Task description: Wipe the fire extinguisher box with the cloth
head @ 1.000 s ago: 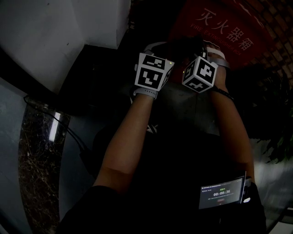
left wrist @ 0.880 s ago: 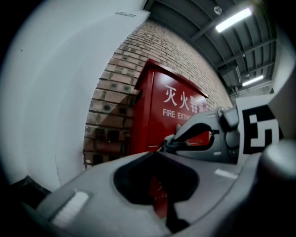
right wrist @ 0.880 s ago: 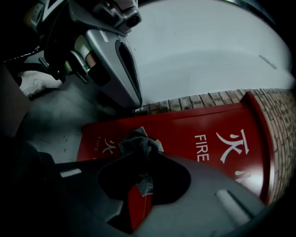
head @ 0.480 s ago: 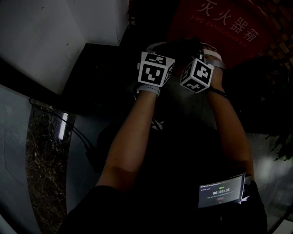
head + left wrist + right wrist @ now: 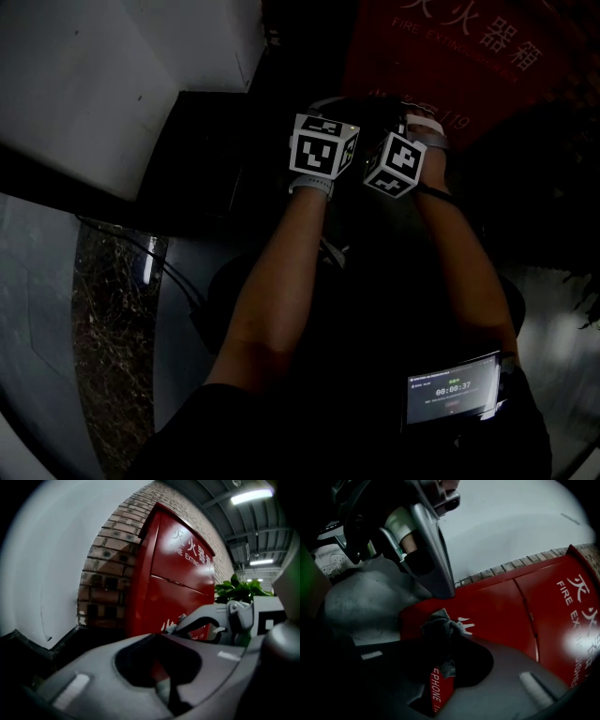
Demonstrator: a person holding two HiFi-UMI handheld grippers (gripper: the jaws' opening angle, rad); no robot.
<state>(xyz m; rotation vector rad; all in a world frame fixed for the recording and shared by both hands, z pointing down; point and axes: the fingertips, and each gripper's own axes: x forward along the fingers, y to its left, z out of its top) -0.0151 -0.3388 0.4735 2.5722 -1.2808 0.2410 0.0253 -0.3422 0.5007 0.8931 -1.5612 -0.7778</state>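
Fire extinguisher box [image 5: 178, 573] against brick wall [image 5: 105, 573]; right tongs [image 5: 447, 660] grip cloth [image 5: 439, 626].

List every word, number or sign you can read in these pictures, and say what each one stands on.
"FIRE EX", cut off: front of the fire extinguisher box.
"EPHONE", cut off: same box, just below the cloth.
"灭火器": box front, in the left gripper view.
"119": box front, in the head view.
"00:00:37": small screen.
The screen's other lines are too small to read.
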